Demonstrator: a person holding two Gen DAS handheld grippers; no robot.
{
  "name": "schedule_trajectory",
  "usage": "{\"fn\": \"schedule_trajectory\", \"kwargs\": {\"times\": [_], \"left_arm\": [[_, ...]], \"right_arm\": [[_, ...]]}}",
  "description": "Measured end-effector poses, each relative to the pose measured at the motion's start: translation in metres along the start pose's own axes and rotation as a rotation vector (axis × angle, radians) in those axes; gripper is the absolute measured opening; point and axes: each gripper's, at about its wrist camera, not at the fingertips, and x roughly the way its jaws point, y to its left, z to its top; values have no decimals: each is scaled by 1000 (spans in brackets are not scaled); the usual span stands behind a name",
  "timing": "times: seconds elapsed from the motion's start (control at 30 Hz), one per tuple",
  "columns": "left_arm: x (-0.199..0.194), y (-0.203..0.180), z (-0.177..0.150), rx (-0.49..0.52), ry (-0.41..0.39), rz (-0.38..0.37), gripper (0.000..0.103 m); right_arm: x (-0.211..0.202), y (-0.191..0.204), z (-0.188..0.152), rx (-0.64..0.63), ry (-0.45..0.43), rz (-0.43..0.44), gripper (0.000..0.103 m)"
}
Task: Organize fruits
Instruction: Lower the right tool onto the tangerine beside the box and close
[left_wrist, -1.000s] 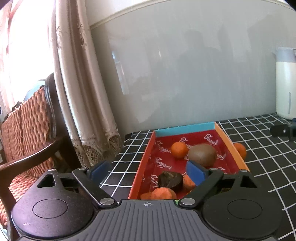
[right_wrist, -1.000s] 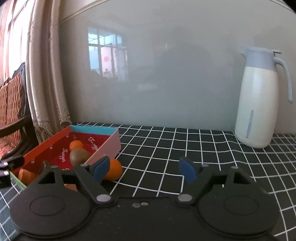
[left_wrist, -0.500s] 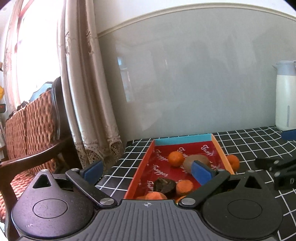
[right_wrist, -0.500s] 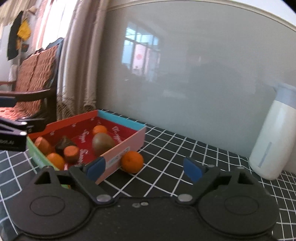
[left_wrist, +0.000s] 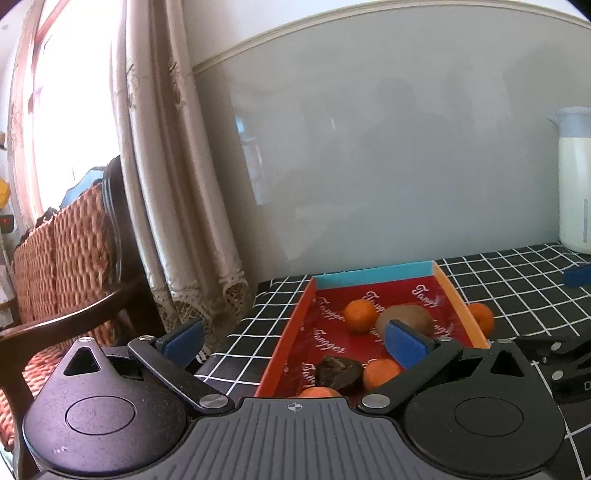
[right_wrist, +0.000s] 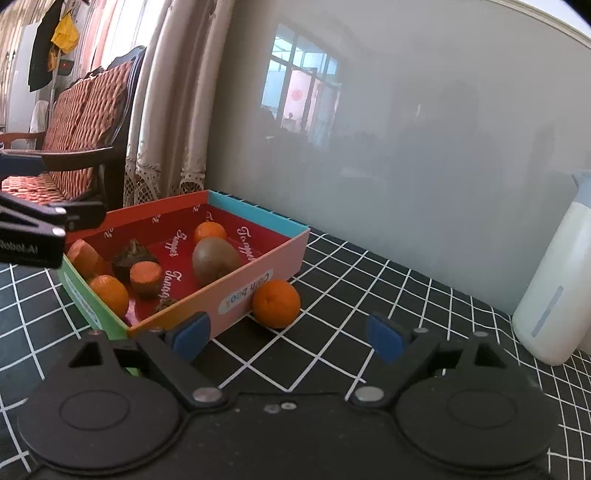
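A red-lined cardboard box (right_wrist: 258, 273) stands on the black checked tablecloth. It holds a kiwi (right_wrist: 215, 260), a small orange (right_wrist: 209, 232), a dark fruit (right_wrist: 133, 256) and several orange pieces. One loose orange (right_wrist: 276, 302) lies on the cloth against the box's pink wall. My right gripper (right_wrist: 288, 336) is open and empty, just short of that orange. My left gripper (left_wrist: 293, 343) hovers over the near end of the box (left_wrist: 373, 271); its jaws are opening with nothing gripped. The kiwi (left_wrist: 406, 317) sits beyond its right finger.
A white thermos jug (right_wrist: 554, 295) stands at the right by the grey wall panel. A woven wooden chair (left_wrist: 66, 240) and a curtain (left_wrist: 177, 184) are off the table's left edge. Part of the right gripper's body (left_wrist: 561, 350) shows beside the box.
My left gripper's jaws have spread wider and it has drawn back a little from the box. My right gripper has rolled and come down closer to the loose orange.
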Motion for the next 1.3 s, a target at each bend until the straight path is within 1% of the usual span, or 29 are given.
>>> {"fn": "schedule_trajectory", "kwargs": {"times": [0.23, 0.3, 0.4, 0.57, 0.63, 0.7, 0.9, 1.17, 1.2, 1.23, 1.27, 1.3], "left_arm": [[6, 5, -2, 5, 6, 1, 103], [8, 7, -2, 1, 8, 6, 103], [12, 10, -3, -5, 14, 10, 103], [19, 15, -4, 2, 23, 19, 103], [22, 18, -5, 3, 28, 24, 103], [25, 21, -6, 3, 33, 29, 103], [28, 28, -8, 3, 41, 36, 103], [32, 37, -11, 2, 52, 46, 103], [33, 39, -11, 1, 54, 45, 103], [33, 39, -11, 2, 56, 44, 103], [33, 39, -12, 3, 57, 45, 103], [32, 39, -13, 6, 57, 44, 103]], "right_arm": [[21, 2, 3, -11, 27, 11, 90], [29, 0, 4, -9, 39, 17, 88], [39, -6, 6, 28, 51, 27, 86], [59, -17, 5, 76, 110, 44, 76], [64, -19, 4, 102, 125, 66, 66], [67, -19, 3, 102, 127, 61, 63], [75, -16, 5, 118, 129, 72, 60], [84, -12, 7, 115, 132, 71, 59], [84, -12, 7, 115, 132, 73, 57], [85, -12, 8, 116, 134, 75, 47], [85, -12, 8, 122, 137, 84, 40], [85, -12, 7, 131, 140, 86, 40]]}}
